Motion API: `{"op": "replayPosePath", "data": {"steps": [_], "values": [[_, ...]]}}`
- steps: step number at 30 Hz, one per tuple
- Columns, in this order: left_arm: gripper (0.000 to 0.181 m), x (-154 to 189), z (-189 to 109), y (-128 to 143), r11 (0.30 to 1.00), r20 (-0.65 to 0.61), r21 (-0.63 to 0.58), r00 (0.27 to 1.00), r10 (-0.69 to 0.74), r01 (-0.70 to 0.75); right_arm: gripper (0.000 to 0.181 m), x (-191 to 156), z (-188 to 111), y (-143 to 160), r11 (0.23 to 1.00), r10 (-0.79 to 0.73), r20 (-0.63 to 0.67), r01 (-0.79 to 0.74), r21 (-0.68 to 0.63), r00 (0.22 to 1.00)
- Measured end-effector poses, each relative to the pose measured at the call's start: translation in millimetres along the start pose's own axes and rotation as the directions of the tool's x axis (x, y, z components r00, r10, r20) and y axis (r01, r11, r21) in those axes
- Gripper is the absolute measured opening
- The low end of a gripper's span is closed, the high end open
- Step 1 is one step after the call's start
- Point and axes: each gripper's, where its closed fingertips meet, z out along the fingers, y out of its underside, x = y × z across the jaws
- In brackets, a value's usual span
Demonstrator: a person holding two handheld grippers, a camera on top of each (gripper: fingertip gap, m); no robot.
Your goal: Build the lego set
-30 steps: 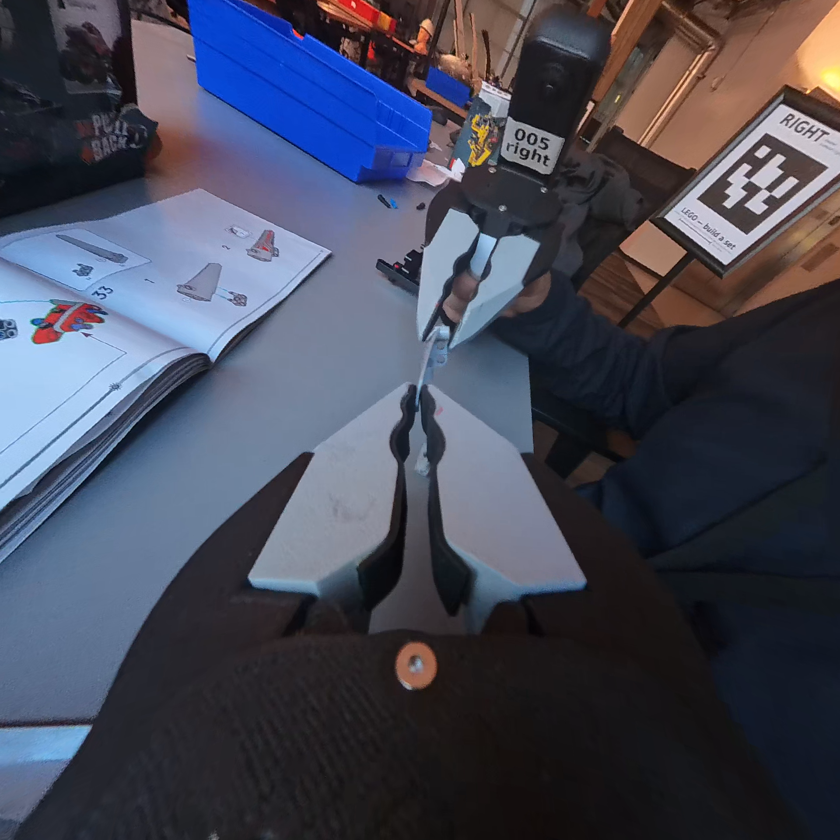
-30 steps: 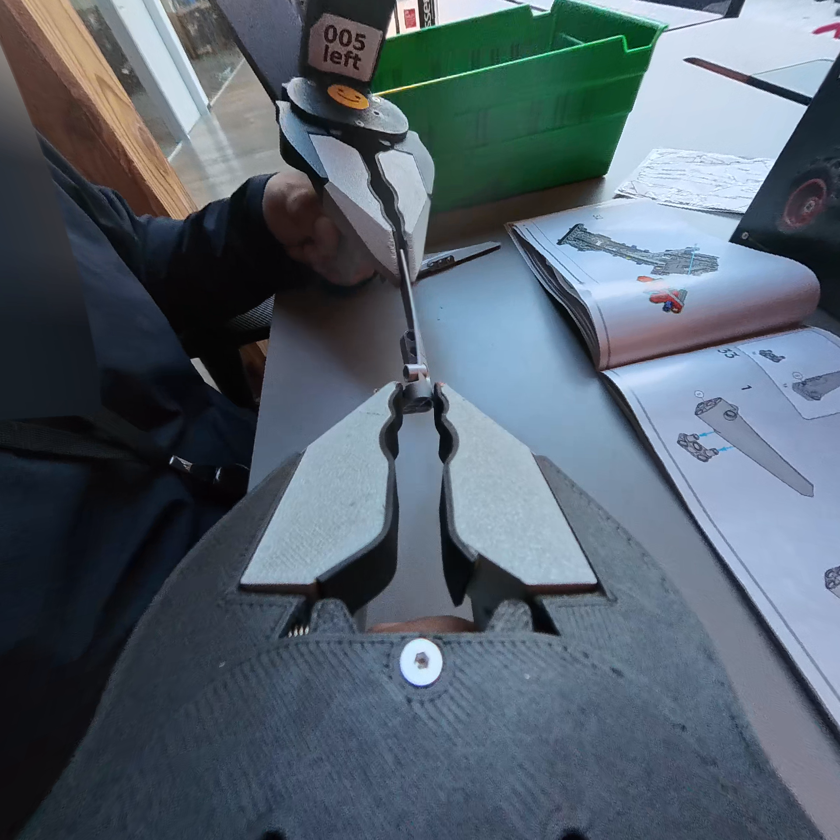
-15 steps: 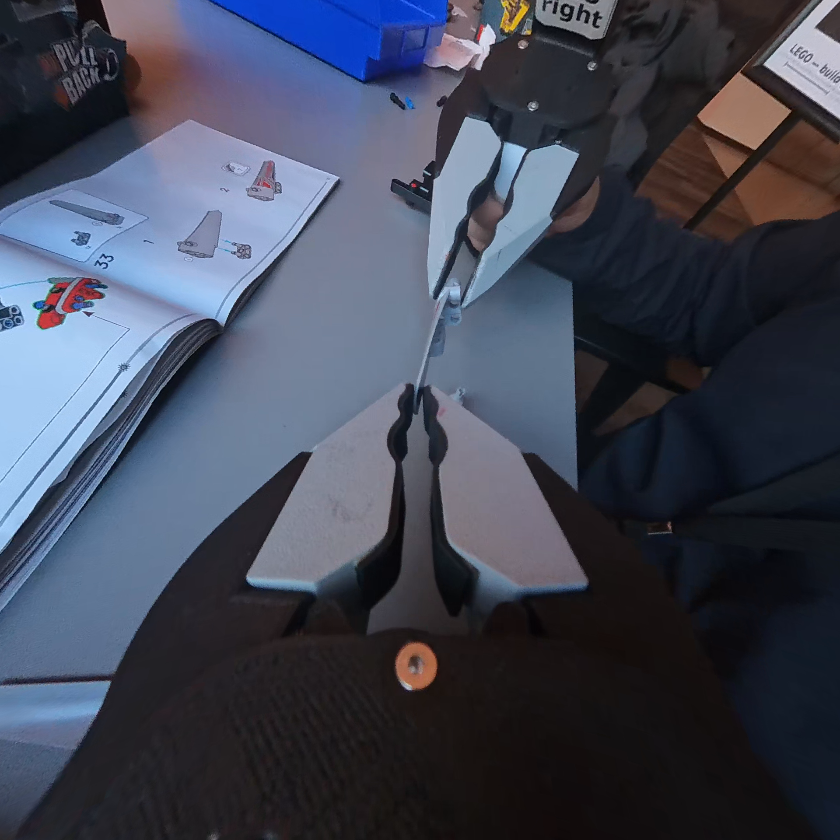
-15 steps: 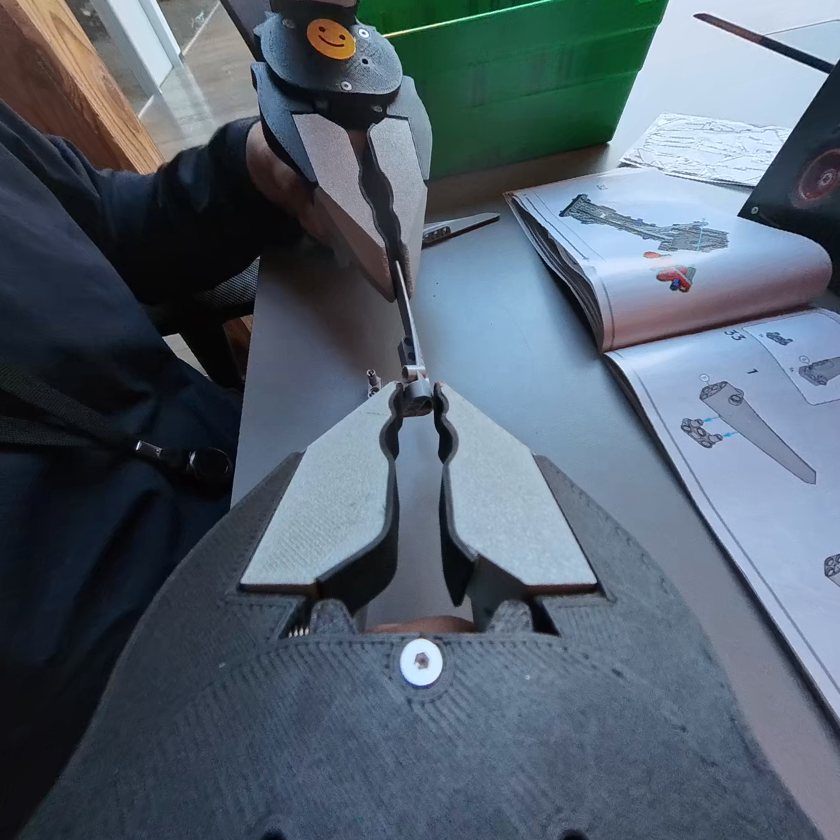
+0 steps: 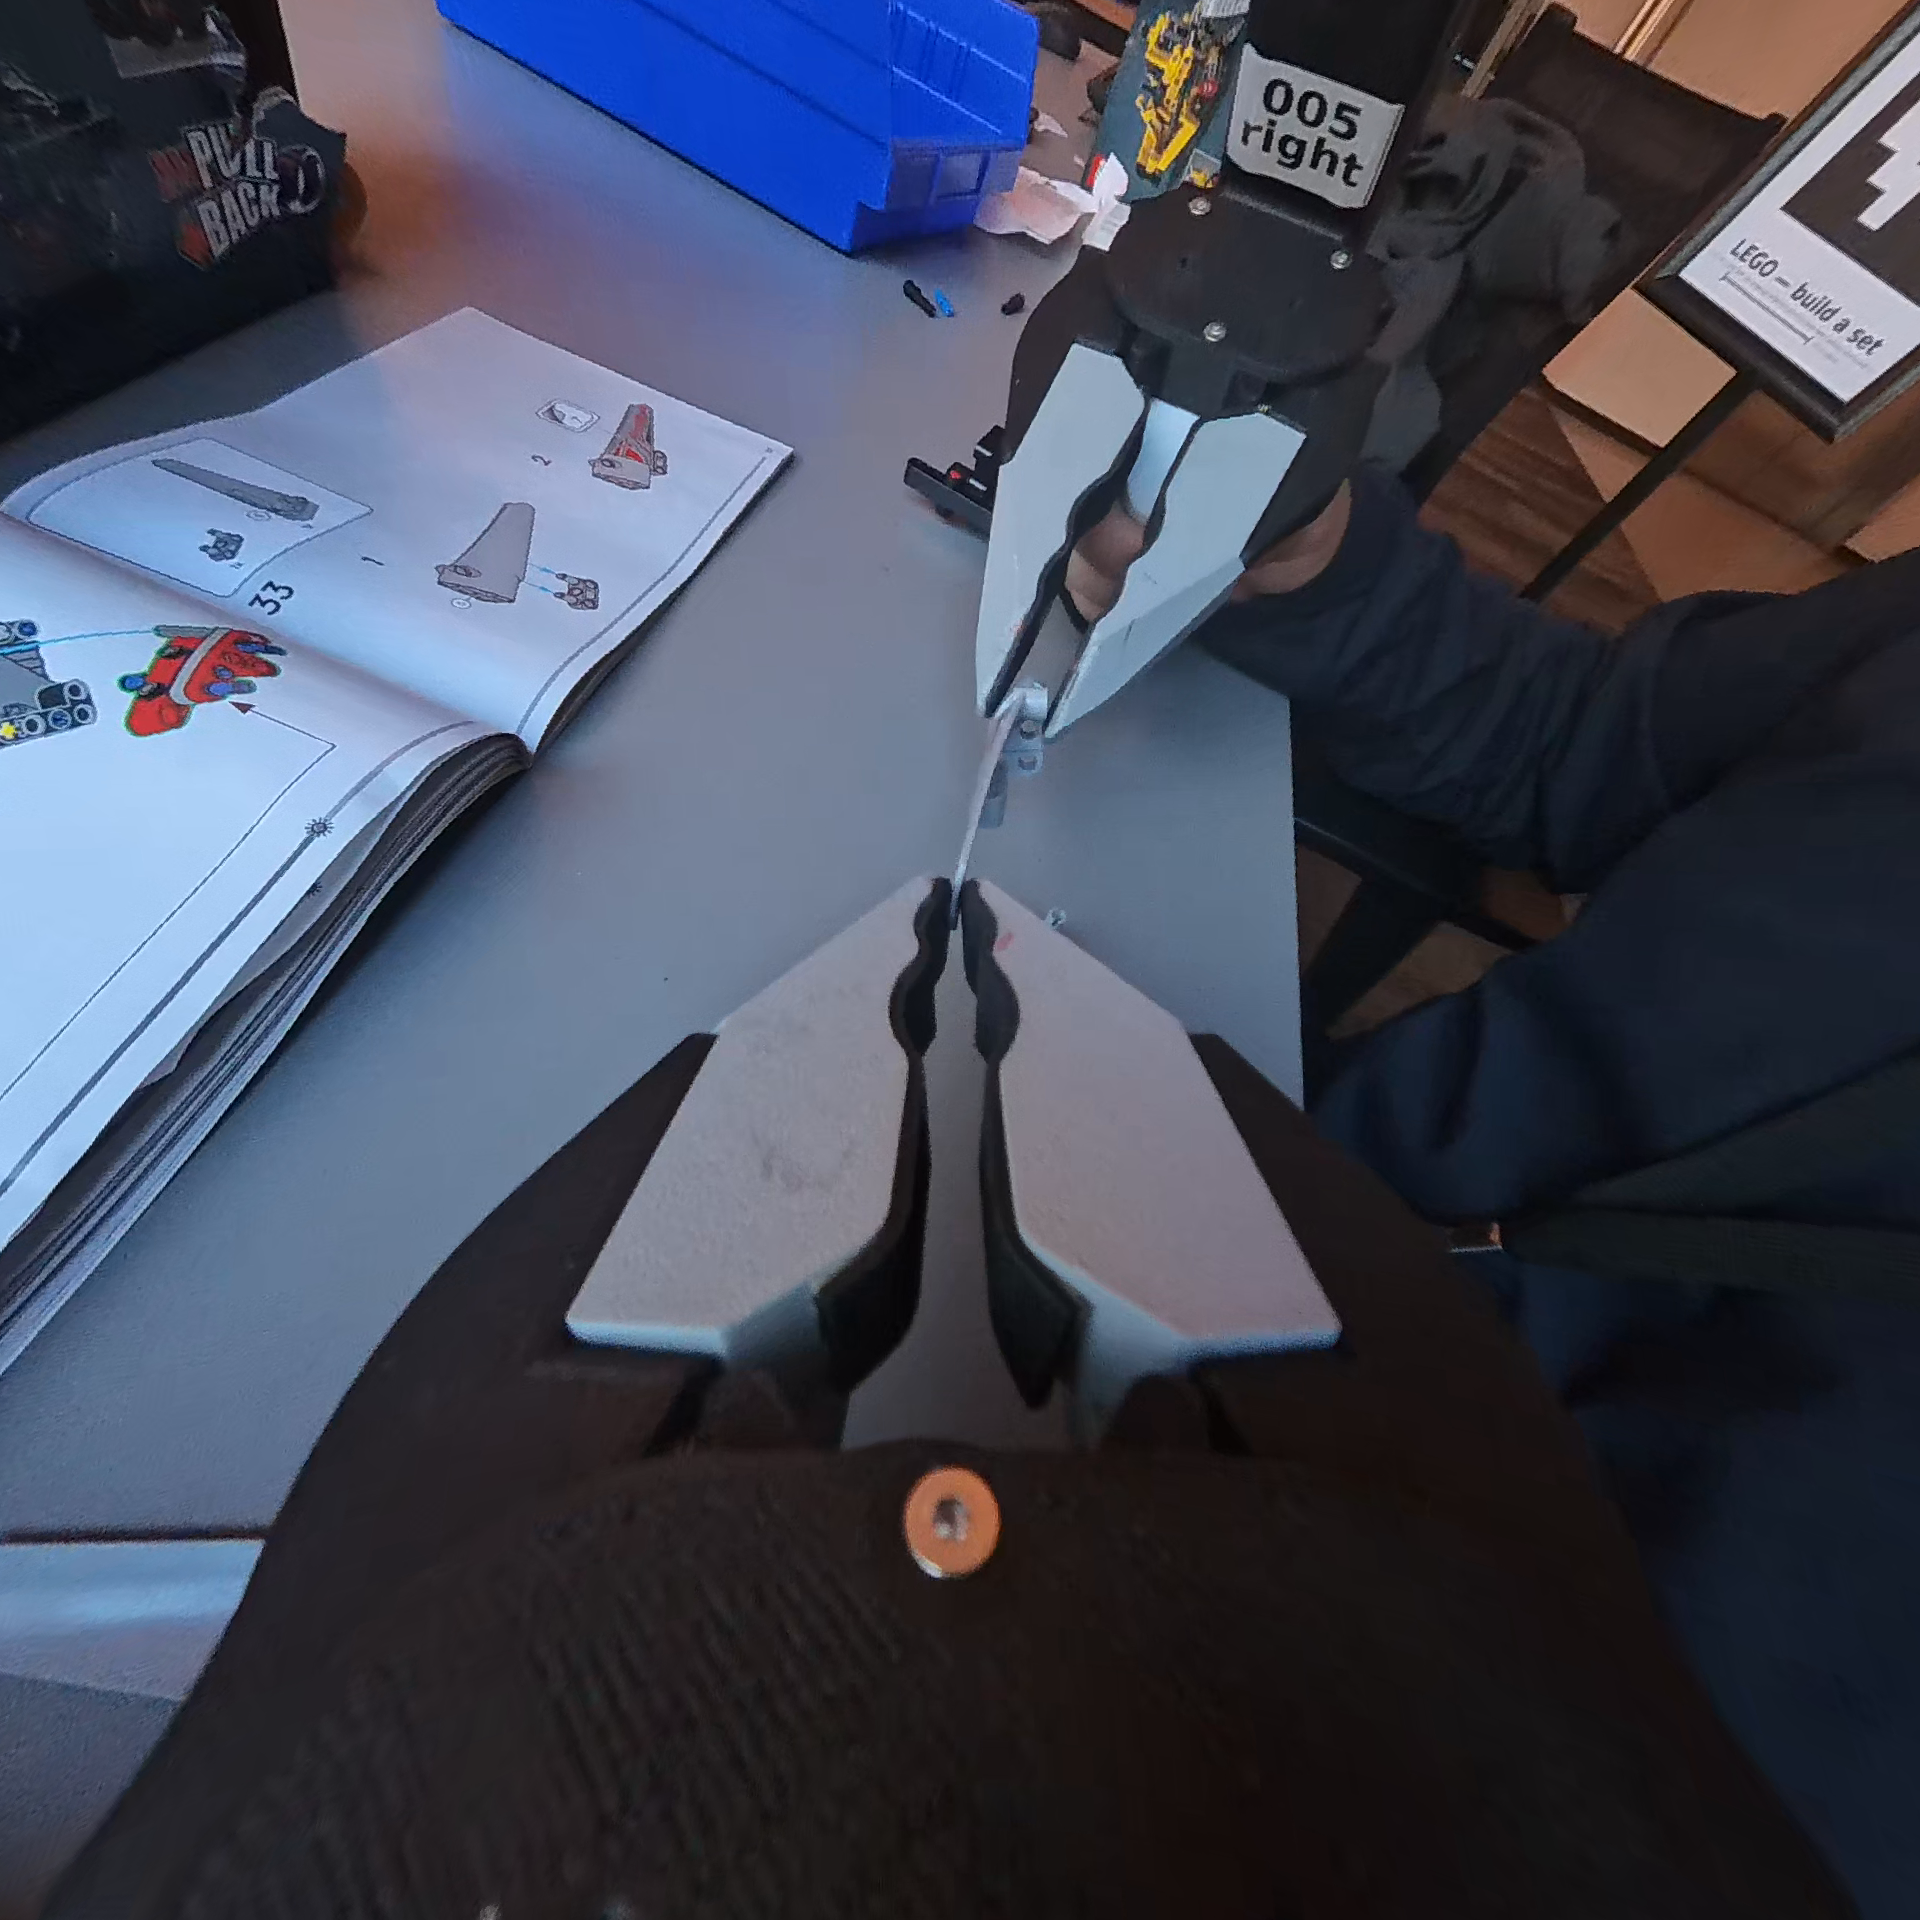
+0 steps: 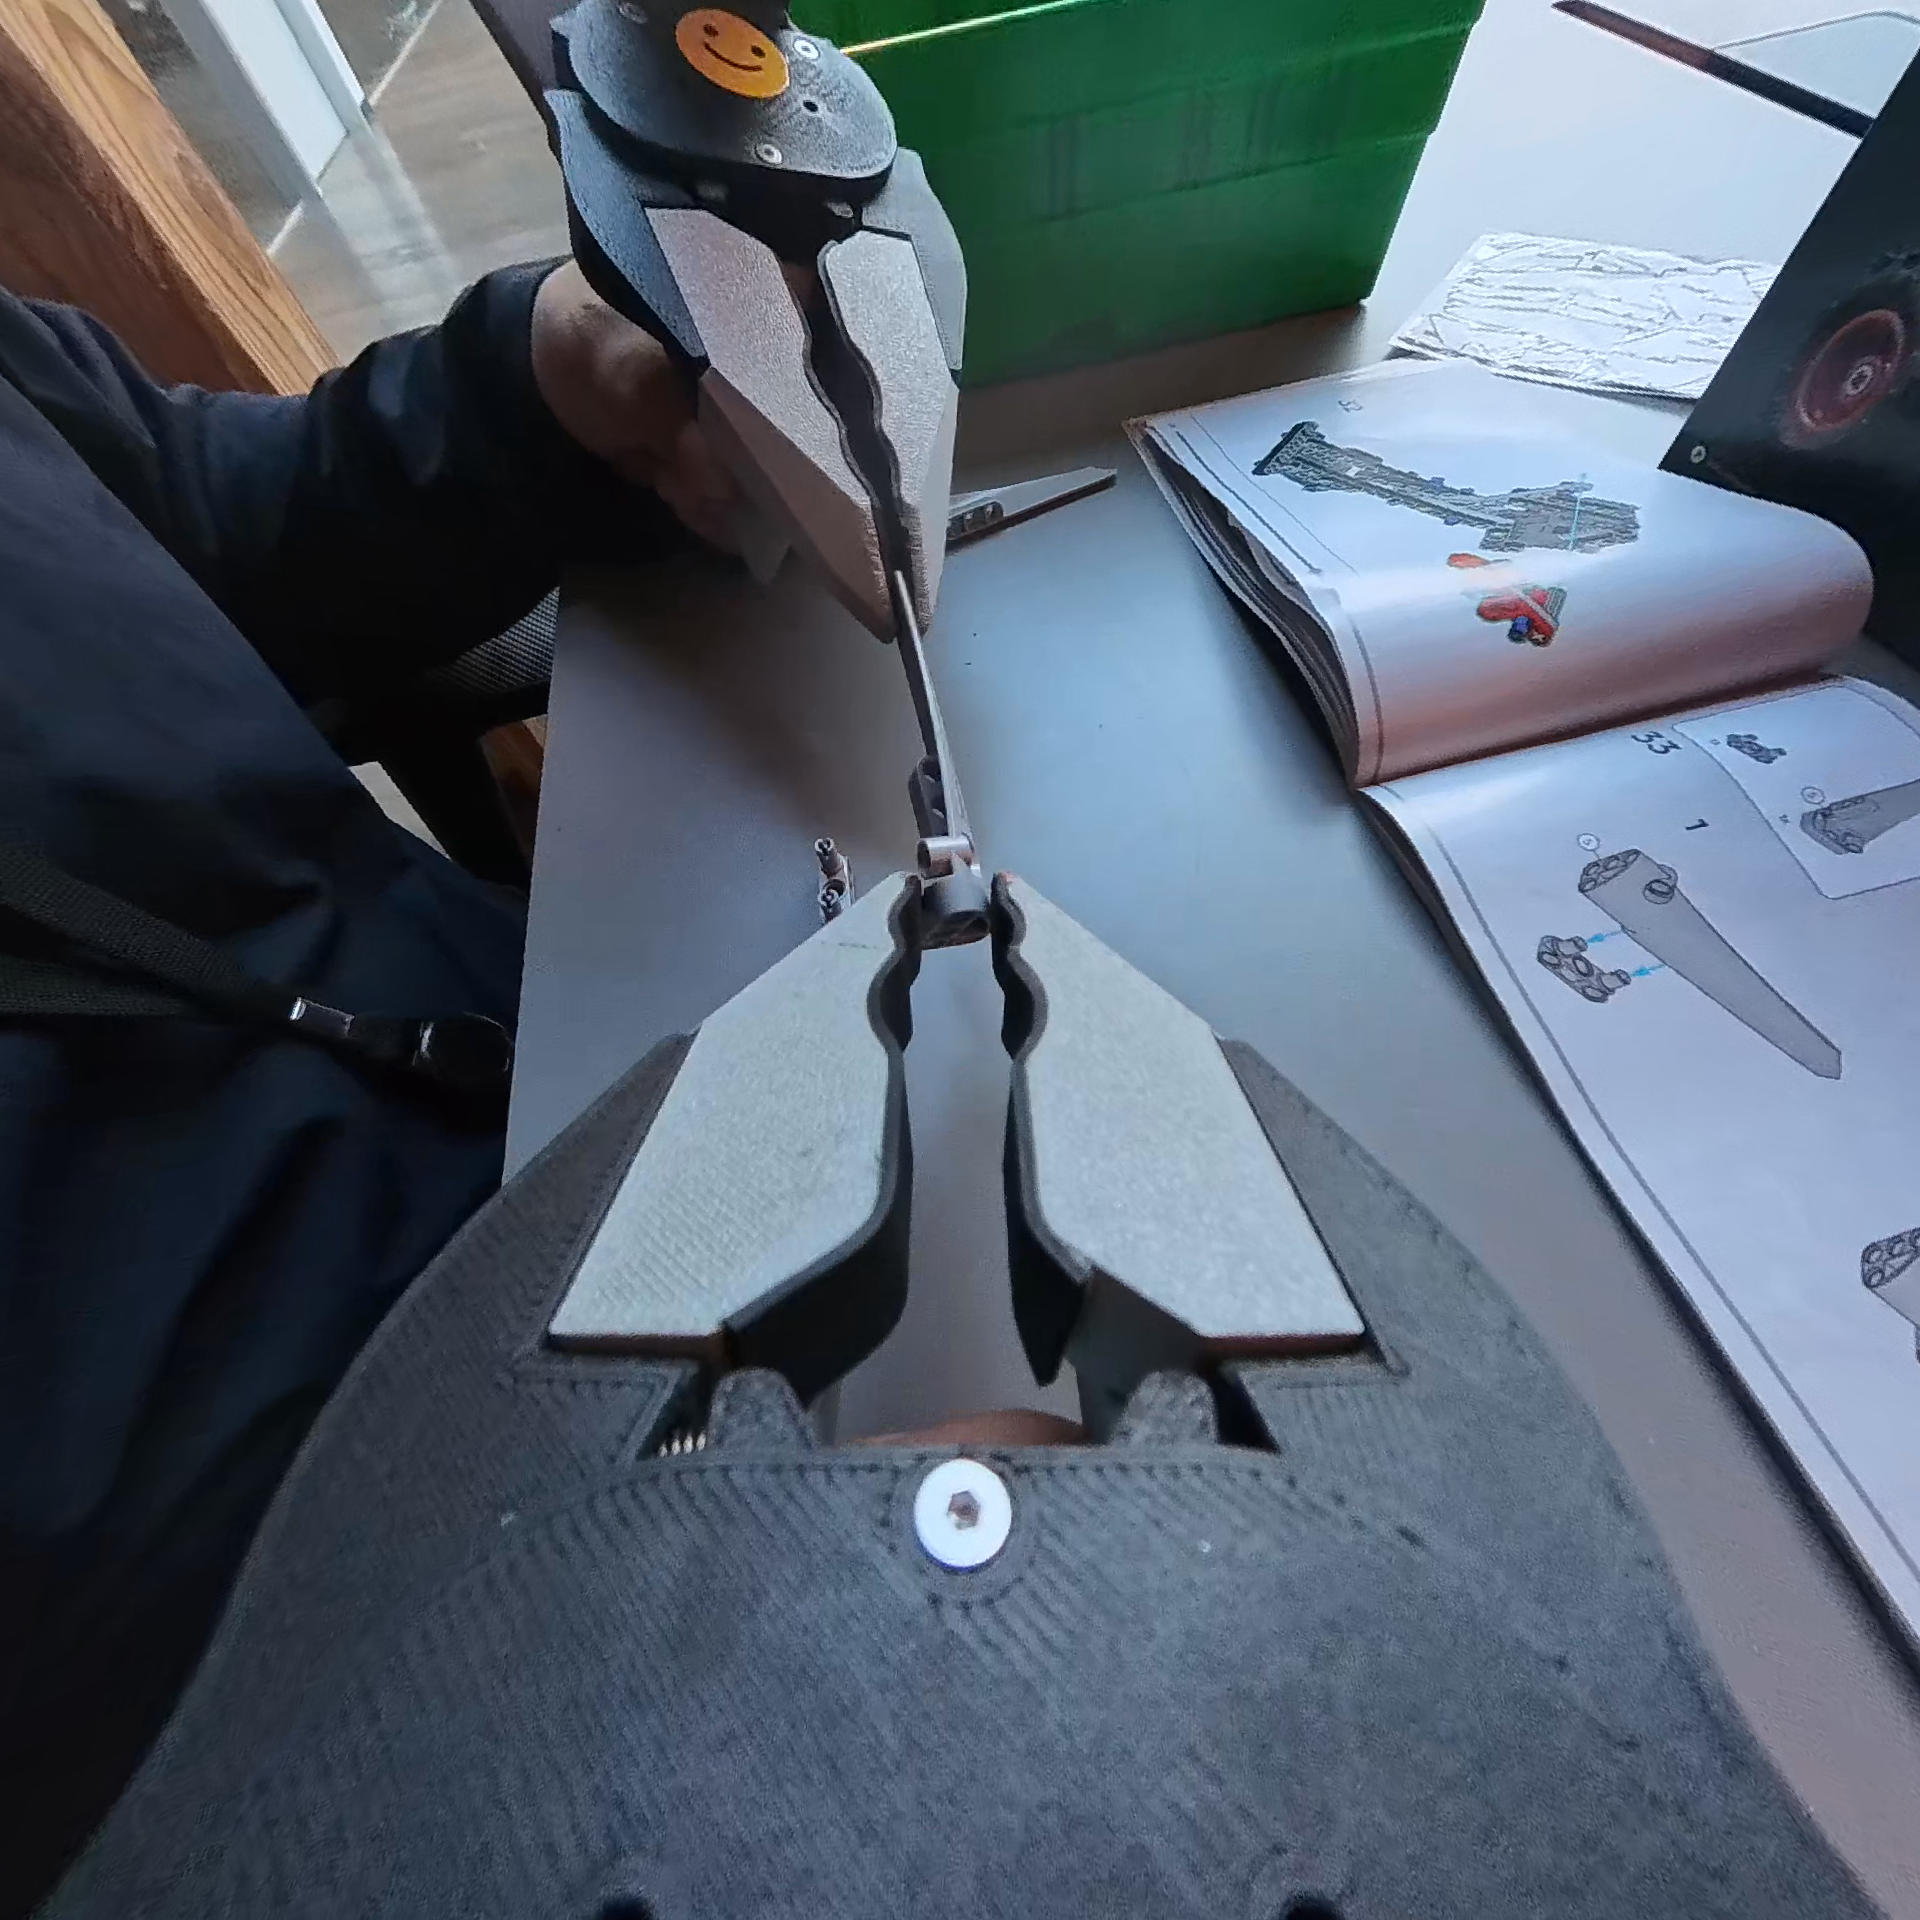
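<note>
At frame centre above the grey bench [image 5: 644, 935], the left gripper [image 5: 953, 902] pinches the thin grey panel [image 5: 977, 821] edge-on while the right gripper [image 6: 948, 906] clamps a small connector [image 6: 951, 914] at its far end, probably bracing both for a press-fit.

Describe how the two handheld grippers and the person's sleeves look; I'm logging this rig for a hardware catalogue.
Both grippers have black ribbed printed bodies, a central silver screw and two pale grey wedge fingers with wavy black inner pads. The left gripper carries an orange smiley sticker; the right gripper a white label. Sleeves are dark navy.
</note>
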Motion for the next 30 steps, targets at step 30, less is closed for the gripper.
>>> {"op": "replayPosePath", "data": {"steps": [30], "values": [[0.0, -0.4, -2.2, -3.5, 0.999, 0.018, 0.031, 1.0, 0.012, -0.013, 0.01, 1.9, 2.8, -0.2, 0.999, 0.042, 0.007, -0.042, -0.005, 0.999]]}}
